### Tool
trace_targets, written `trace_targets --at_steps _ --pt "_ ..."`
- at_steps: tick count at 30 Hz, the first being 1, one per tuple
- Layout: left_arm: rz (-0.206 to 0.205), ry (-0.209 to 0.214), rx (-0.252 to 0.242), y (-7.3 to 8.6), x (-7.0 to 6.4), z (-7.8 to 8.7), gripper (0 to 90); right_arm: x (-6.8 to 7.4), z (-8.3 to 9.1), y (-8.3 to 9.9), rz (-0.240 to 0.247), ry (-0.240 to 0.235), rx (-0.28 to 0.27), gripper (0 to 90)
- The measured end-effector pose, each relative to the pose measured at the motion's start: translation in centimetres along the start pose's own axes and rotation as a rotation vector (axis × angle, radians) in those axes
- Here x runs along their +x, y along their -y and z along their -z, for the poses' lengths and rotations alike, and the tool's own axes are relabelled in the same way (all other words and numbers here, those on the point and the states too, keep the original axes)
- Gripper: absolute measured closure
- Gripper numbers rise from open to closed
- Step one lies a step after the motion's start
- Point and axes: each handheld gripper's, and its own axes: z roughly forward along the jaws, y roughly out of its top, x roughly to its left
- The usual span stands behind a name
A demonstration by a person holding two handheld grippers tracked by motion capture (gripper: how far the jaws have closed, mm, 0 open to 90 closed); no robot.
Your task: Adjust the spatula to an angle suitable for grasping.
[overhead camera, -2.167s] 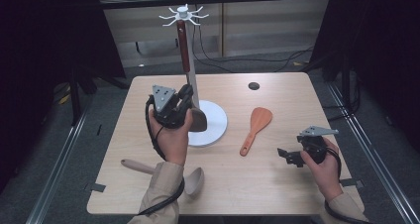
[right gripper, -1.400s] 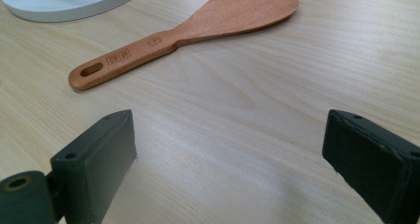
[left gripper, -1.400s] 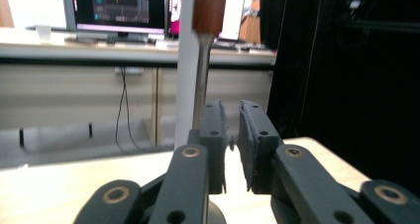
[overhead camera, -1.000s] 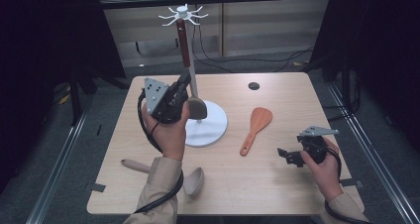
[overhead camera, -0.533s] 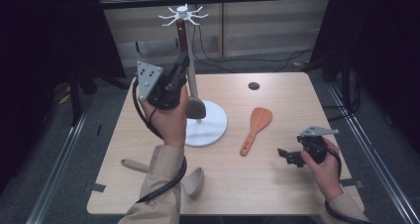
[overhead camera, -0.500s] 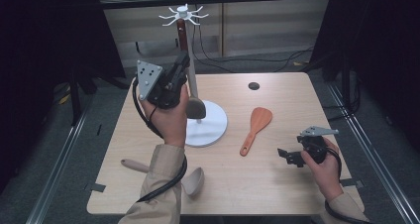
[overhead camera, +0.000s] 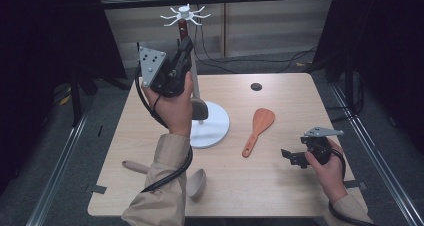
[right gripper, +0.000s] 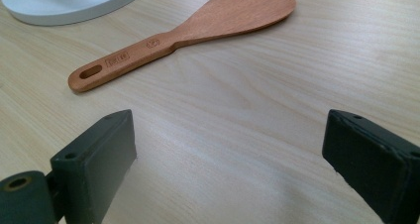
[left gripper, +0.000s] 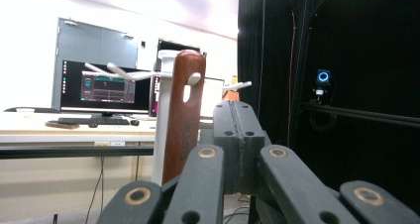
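A white utensil rack (overhead camera: 182, 13) stands on a round base (overhead camera: 215, 131) at the table's middle. My left gripper (overhead camera: 186, 46) is raised beside its pole, shut on a dark wooden spoon (overhead camera: 199, 108) that hangs head down. In the left gripper view the spoon's slotted handle (left gripper: 183, 115) stands upright left of my shut gripper (left gripper: 237, 110), with a white hook (left gripper: 194, 79) showing at the slot. My right gripper (overhead camera: 289, 156) rests low at the table's right, open (right gripper: 228, 149) and holding nothing. An orange wooden spatula (overhead camera: 257, 128) lies flat ahead of it (right gripper: 198, 30).
A pale wooden spoon (overhead camera: 195, 182) lies near the front left edge, partly under the left sleeve. A small black disc (overhead camera: 256, 86) sits at the table's back. The rack's base edge (right gripper: 69, 6) shows beyond the spatula.
The left gripper has risen along the rack's pole with the dark spoon, bringing the handle's end up to the hooks. The right gripper has stayed still.
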Motion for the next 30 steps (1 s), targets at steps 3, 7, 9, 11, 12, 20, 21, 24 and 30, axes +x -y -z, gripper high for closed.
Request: trace_targets --at_steps 3,7,9,11,12,20,21,24,30 --pt "-0.002 0.0 -0.003 -0.1 0.0 -0.2 90.0 0.0 0.0 0.0 0.0 0.0 0.0 5.7" --pt "-0.009 -0.001 -0.004 -0.4 0.1 -0.6 90.0 0.0 0.0 0.0 -0.004 0.003 0.0 5.7" --pt "-0.006 0.005 0.0 -0.6 0.2 -0.9 90.0 0.0 0.0 0.1 -0.007 0.004 0.001 5.7" --pt "-0.005 0.009 -0.001 -0.6 0.3 -1.1 90.0 -0.1 0.0 0.1 -0.006 0.003 -0.001 5.7" --pt "-0.005 0.01 -0.003 -0.6 0.3 -1.2 90.0 0.0 0.0 0.1 -0.012 0.003 0.002 5.7" --pt "0.008 -0.003 0.0 -0.7 0.9 -1.6 90.0 0.0 -0.2 0.2 -0.005 -0.002 0.008 5.7" --pt "0.013 -0.004 0.0 -0.7 1.0 -1.6 90.0 0.0 -0.2 0.2 -0.005 -0.002 0.008 5.7" --pt "0.015 -0.014 -0.002 -0.7 1.3 -1.5 90.0 0.0 -0.3 0.3 -0.009 -0.002 0.01 5.7" --pt "0.015 -0.027 -0.001 -0.9 1.9 -1.4 90.0 0.0 -0.3 0.3 -0.011 -0.002 0.011 5.7"
